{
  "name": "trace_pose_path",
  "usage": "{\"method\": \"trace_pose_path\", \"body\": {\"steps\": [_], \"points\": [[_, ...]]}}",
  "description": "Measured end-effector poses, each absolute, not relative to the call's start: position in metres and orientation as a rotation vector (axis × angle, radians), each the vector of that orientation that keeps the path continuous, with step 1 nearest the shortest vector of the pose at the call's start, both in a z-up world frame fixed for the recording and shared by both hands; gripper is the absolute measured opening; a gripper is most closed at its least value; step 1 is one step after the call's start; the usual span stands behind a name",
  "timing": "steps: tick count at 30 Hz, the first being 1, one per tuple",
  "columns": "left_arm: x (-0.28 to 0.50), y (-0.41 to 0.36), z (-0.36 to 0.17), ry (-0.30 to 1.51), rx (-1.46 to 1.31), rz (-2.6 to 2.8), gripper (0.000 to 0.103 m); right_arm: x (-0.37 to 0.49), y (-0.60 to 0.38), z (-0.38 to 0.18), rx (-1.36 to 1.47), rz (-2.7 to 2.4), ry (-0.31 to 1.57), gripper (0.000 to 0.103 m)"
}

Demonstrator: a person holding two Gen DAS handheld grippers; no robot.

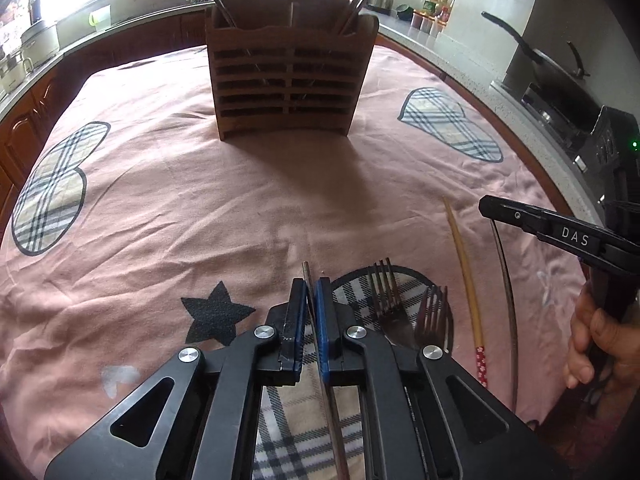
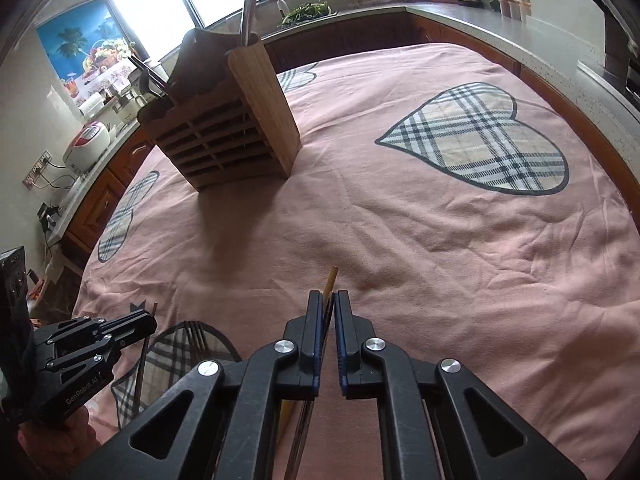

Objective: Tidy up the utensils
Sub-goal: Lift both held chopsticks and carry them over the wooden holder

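Done: several utensils stand in the wooden holder [image 1: 290, 68].
Left gripper [image 1: 311, 312]: jaws pinching a metal chopstick [image 1: 307, 280].
Right gripper [image 2: 329, 320]: jaws pinching a dark chopstick [image 2: 328, 312].
Left: two forks [image 1: 404, 316] and a bamboo chopstick [image 1: 466, 276] near the desk's [image 1: 160, 208] front edge.

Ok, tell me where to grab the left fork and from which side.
Grip the left fork at its neck, just below the tines, coming from above with the jaws across its width. It lies flat on the cloth, tines toward the holder, and its handle is hidden under the left gripper. The second fork lies close on its right, so clearance looks tight.
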State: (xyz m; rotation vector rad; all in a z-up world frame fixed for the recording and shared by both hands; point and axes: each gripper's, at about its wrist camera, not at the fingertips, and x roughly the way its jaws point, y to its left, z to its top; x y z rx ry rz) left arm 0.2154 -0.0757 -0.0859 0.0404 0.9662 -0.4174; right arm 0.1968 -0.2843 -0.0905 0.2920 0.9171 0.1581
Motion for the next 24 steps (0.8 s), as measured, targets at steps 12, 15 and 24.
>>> {"method": "trace_pose_path", "body": {"steps": [12, 15, 24], "points": [[0.184, -0.038, -0.015, 0.778, -0.095, -0.451, 0.004, 0.166, -0.284, -0.023, 0.306, 0.206, 0.738, 0.004], [0.178, -0.030, -0.003, 0.744, -0.111, -0.451, 0.004, 0.159, -0.281, -0.006, 0.297, 0.208, 0.692, 0.004], [0.161, -0.011, 0.023, 0.657, -0.150, -0.447, 0.003, 0.144, -0.273, 0.029, 0.272, 0.222, 0.588, 0.004]]}}
